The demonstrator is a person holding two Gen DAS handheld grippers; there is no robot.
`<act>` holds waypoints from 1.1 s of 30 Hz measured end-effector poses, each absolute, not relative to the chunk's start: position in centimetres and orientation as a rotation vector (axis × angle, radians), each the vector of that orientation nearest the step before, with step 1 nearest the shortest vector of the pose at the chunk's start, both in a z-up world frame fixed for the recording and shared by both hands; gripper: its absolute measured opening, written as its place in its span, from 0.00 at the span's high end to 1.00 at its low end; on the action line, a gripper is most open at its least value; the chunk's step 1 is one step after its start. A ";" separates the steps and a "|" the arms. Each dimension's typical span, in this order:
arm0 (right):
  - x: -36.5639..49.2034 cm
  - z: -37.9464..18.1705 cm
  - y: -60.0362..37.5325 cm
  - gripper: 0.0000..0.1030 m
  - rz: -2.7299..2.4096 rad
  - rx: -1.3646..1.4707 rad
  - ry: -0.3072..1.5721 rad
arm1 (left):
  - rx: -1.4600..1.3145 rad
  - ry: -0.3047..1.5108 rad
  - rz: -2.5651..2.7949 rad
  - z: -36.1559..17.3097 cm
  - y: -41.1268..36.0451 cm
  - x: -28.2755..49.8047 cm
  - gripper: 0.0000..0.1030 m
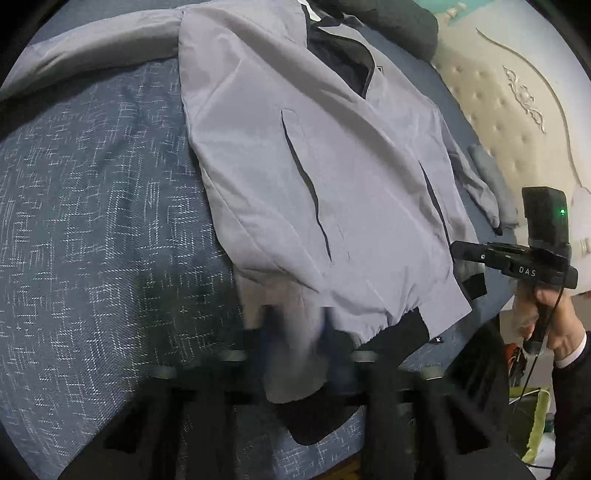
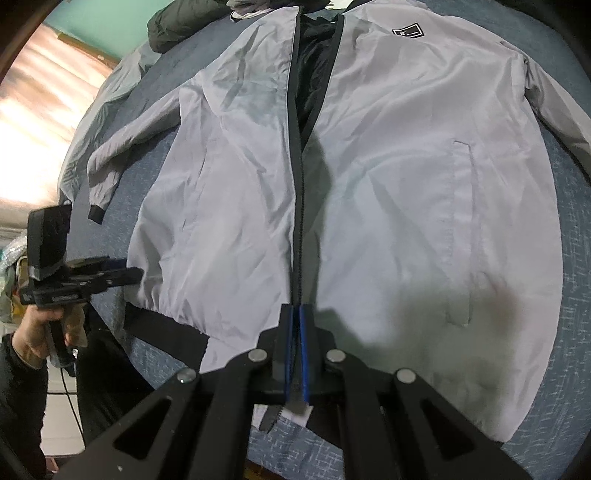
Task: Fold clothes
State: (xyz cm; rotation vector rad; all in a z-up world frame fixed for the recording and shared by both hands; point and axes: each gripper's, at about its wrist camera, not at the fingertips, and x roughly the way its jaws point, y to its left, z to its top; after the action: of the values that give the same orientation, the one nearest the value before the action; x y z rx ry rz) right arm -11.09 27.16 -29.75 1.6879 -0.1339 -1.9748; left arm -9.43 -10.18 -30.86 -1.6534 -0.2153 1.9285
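Note:
A light grey zip jacket [image 2: 388, 184] with black hem and cuffs lies face up on the bed, its zip part open at the chest. My right gripper [image 2: 295, 310] is shut on the bottom end of the zip [image 2: 297, 221] at the hem. In the left wrist view the jacket [image 1: 314, 166] runs away from me, and my left gripper [image 1: 295, 317], blurred, is shut on grey fabric at its near hem corner, with a fold hanging below the fingers. The right gripper [image 1: 458, 249] shows at the far hem, and the left gripper [image 2: 135, 275] at the jacket's left edge.
The bed has a blue patterned cover [image 1: 92, 221]. A cream tufted headboard [image 1: 517, 110] stands along one side. A dark green garment [image 2: 173, 26] lies past the collar, and a small grey folded piece [image 1: 491, 177] lies by the headboard. One sleeve [image 2: 110, 155] is spread outward.

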 end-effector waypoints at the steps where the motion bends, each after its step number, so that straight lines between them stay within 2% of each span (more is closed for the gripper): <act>1: -11.1 -29.7 27.1 0.97 -1.973 1.688 -0.139 | -1.654 -0.213 1.928 -30.8 -10.3 -9.4 0.93; 2: -11.0 -29.7 27.1 0.97 -1.970 1.687 -0.136 | -1.654 -0.211 1.928 -30.7 -10.4 -9.4 0.95; 11: -10.4 -27.8 26.0 0.97 -1.943 1.636 -0.156 | -1.646 -0.225 1.979 -28.2 -15.1 -9.2 0.96; 16: -10.7 -27.6 26.2 0.97 -1.951 1.640 -0.137 | -1.714 -0.206 1.983 -29.7 -15.7 -9.6 0.96; 23: -11.2 -28.0 29.0 0.97 -1.999 1.680 -0.143 | -1.775 -0.266 1.968 -32.1 -16.7 -10.2 0.96; 30: -11.1 -27.9 35.1 0.96 -2.091 1.747 -0.126 | -1.758 -0.266 1.971 -31.4 -16.2 -10.2 0.95; 32: -10.8 -27.6 37.1 0.90 -2.097 1.756 -0.166 | -1.753 -0.256 1.979 -31.1 -15.9 -10.3 0.95; 33: -10.7 -27.5 38.1 0.74 -2.098 1.760 -0.189 | -1.749 -0.256 1.983 -31.1 -15.8 -10.3 0.95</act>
State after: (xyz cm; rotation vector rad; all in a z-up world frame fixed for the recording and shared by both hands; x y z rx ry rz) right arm -10.70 38.15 -27.53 1.7598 -0.1892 -2.0983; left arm -10.26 -15.81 -31.05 -1.7495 -0.2562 1.9831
